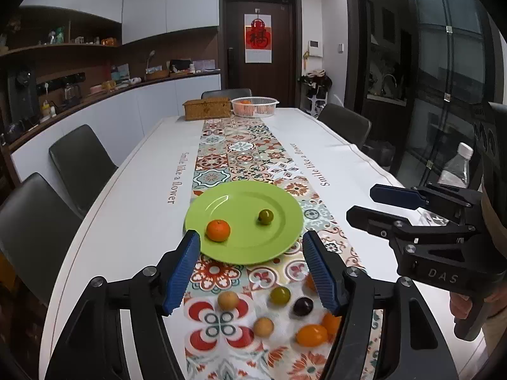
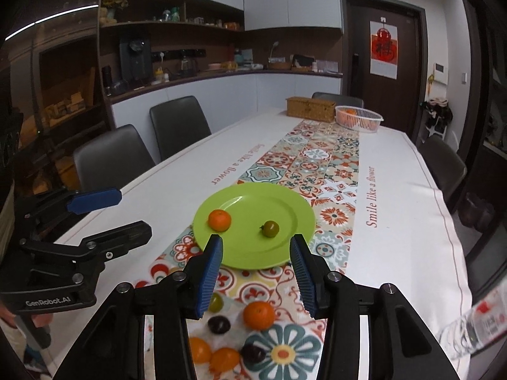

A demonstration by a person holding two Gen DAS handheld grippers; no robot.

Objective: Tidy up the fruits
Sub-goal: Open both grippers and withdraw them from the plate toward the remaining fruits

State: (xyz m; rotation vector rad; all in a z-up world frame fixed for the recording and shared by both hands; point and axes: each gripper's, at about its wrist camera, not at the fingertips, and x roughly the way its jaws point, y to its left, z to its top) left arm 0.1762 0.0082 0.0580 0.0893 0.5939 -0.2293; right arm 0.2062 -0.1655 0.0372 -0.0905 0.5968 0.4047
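Plate [image 1: 244,243] lies flat, holding upright tangerine [image 1: 218,230] and green tomato [image 1: 265,216].

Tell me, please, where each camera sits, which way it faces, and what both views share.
Left wrist: on the left gripper, facing along the table over the plate; its own open fingers and the right gripper show.
Right wrist: on the right gripper, facing the same way; its open fingers and the left gripper show.
Shared: plate, mandarin, green tomato, loose fruit nearer.
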